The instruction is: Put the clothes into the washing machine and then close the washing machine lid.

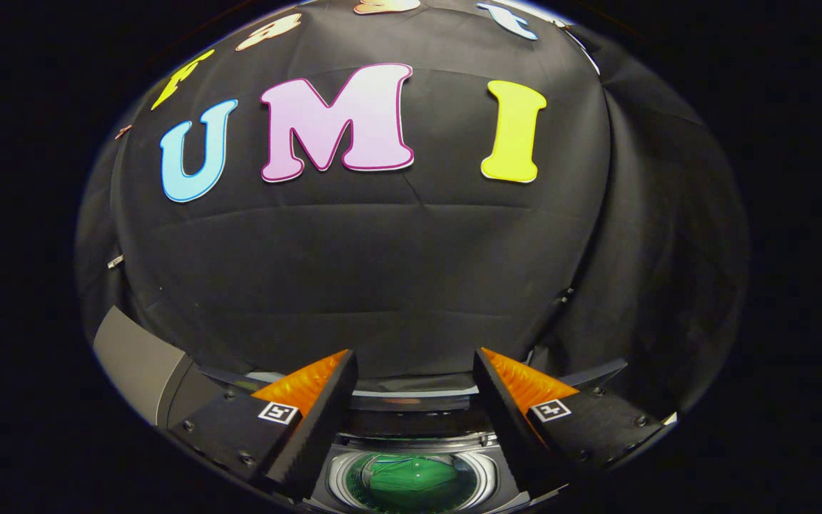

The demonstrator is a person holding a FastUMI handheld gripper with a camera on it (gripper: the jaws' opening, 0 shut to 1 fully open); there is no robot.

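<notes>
My gripper (414, 368) hangs above the washing machine (411, 417), its fingers spread wide apart with nothing between them. Below and between the fingers I look down into the machine's round opening with its pale rim (336, 480). A green piece of clothing (414, 480) lies inside the drum. I cannot make out where the lid is; a dark band of the machine's top (411, 400) runs just beyond the fingertips.
The booth's black cloth wall (397, 285) hangs close behind the machine. A grey slanted panel (136, 353) juts up left of the left finger. Folds of cloth hang at the right side (653, 250).
</notes>
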